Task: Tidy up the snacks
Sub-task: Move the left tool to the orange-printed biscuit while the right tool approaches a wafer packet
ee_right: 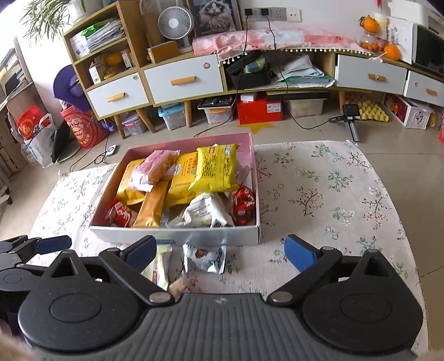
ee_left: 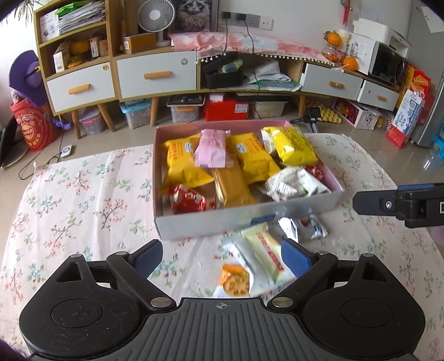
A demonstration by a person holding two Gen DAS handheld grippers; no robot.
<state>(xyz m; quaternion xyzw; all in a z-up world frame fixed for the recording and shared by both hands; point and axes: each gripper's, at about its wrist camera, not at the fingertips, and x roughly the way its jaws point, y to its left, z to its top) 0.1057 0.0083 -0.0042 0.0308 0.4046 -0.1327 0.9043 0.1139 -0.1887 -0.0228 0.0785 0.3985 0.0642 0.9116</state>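
pink box (ee_left: 244, 219) full of snack pkts | cream wafer pkt (ee_left: 263, 255) + silver pkt (ee_right: 204, 257) loose on cloth, just in front

One box (ee_right: 177, 236), three yellow packets (ee_right: 215, 172), two red packets (ee_right: 243, 204), perhaps three loose snacks (ee_right: 205, 257).

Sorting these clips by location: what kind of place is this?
Most likely a home living room: a low drawer cabinet with a desk fan and cat picture on it, and a flowered cloth under the snack box.
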